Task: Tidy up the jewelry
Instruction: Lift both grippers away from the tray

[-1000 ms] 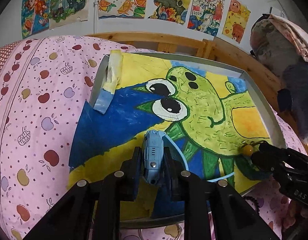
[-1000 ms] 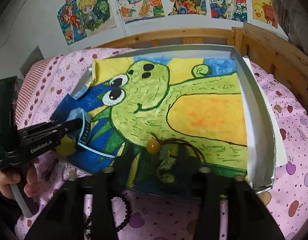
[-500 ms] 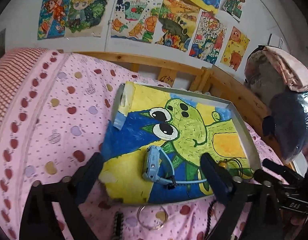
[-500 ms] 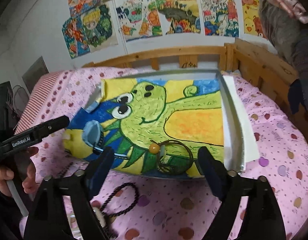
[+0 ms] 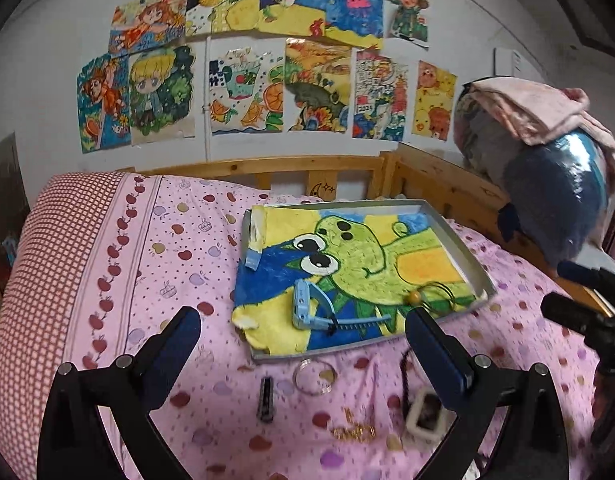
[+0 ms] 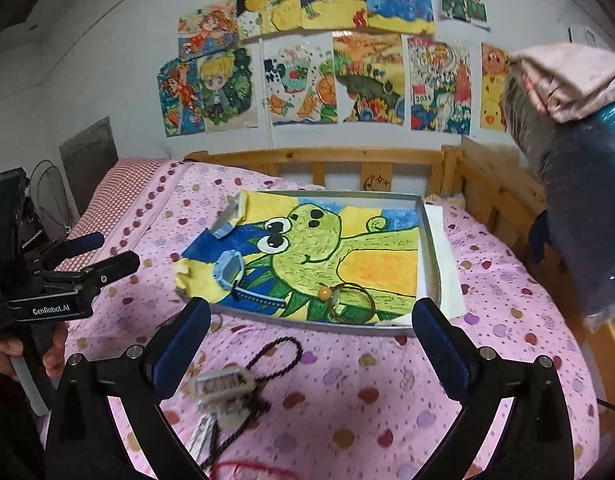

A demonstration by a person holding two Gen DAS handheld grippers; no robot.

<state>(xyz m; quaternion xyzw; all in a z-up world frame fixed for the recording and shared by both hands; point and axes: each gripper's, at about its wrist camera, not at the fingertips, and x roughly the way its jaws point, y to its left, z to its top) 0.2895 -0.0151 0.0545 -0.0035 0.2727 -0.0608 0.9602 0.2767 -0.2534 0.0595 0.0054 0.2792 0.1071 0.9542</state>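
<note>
Pink bedspread, blue watch (image 5: 303, 307) in tray (image 5: 457, 236), beyond both wide-spread, empty hand-held grippers.

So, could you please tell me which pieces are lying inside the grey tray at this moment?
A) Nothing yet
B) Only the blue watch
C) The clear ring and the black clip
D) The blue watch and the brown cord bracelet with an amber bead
D: the blue watch and the brown cord bracelet both lie on the drawing inside the grey tray, while the other pieces are on the bedspread in front of it.
</note>
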